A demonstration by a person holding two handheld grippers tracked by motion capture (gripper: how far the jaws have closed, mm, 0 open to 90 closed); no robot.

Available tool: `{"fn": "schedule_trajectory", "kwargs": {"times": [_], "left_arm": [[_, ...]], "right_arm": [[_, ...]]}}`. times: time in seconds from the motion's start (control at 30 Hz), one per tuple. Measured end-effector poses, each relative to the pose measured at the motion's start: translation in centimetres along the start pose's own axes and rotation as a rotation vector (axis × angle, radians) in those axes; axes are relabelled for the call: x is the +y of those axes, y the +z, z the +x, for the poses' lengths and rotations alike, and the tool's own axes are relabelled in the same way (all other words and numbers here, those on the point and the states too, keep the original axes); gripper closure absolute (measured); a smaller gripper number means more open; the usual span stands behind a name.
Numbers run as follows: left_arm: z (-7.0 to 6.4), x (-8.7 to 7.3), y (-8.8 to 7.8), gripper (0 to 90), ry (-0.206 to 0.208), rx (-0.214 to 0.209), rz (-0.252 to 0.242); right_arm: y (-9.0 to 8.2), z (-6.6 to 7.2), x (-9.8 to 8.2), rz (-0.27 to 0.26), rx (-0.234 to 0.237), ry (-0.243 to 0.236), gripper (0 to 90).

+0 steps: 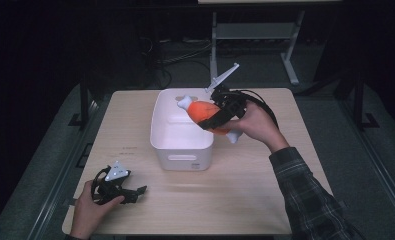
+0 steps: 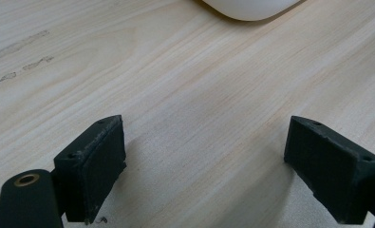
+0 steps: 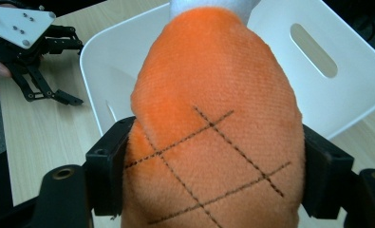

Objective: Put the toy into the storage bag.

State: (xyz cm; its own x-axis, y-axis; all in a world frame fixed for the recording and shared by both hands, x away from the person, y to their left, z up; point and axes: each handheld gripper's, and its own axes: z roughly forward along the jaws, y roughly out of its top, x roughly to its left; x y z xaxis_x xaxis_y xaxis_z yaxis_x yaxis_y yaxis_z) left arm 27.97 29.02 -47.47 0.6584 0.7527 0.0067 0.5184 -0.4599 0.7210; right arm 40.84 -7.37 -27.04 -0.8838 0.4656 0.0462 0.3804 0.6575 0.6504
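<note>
Jaws of the right gripper (image 1: 220,116) are clamping an orange plush toy (image 3: 213,118) by its fat stitched body, one black pad pressing into each flank, as the right gripper view is showing. Seen from the high view, the toy (image 1: 203,111) is hanging in the air over the right rim of a white bin (image 1: 181,150), its white tip pointing left across the bin's open top while its other white end is sticking out below the person's right hand (image 1: 255,125). That bin is sitting near the middle of the light wooden desk (image 1: 245,185), a slot handle facing the person. Down at the desk's near left corner, the left gripper (image 1: 130,192) is resting in the person's left hand (image 1: 91,210), its jaws standing wide apart with nothing between them; the left gripper view is showing bare wood grain between the two pads (image 2: 92,166) and the bin's rounded white edge (image 2: 249,9) at the top. A plaid sleeve (image 1: 310,195) is covering the right forearm.
</note>
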Motion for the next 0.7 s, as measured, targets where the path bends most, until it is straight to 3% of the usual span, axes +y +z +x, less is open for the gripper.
{"fn": "schedule_trajectory", "kwargs": {"times": [0.7], "left_arm": [[0.0,0.0,0.0,12.6,0.001,0.0,0.001]], "right_arm": [[3.0,0.7,3.5,0.039,0.021,-0.064,25.3]]}}
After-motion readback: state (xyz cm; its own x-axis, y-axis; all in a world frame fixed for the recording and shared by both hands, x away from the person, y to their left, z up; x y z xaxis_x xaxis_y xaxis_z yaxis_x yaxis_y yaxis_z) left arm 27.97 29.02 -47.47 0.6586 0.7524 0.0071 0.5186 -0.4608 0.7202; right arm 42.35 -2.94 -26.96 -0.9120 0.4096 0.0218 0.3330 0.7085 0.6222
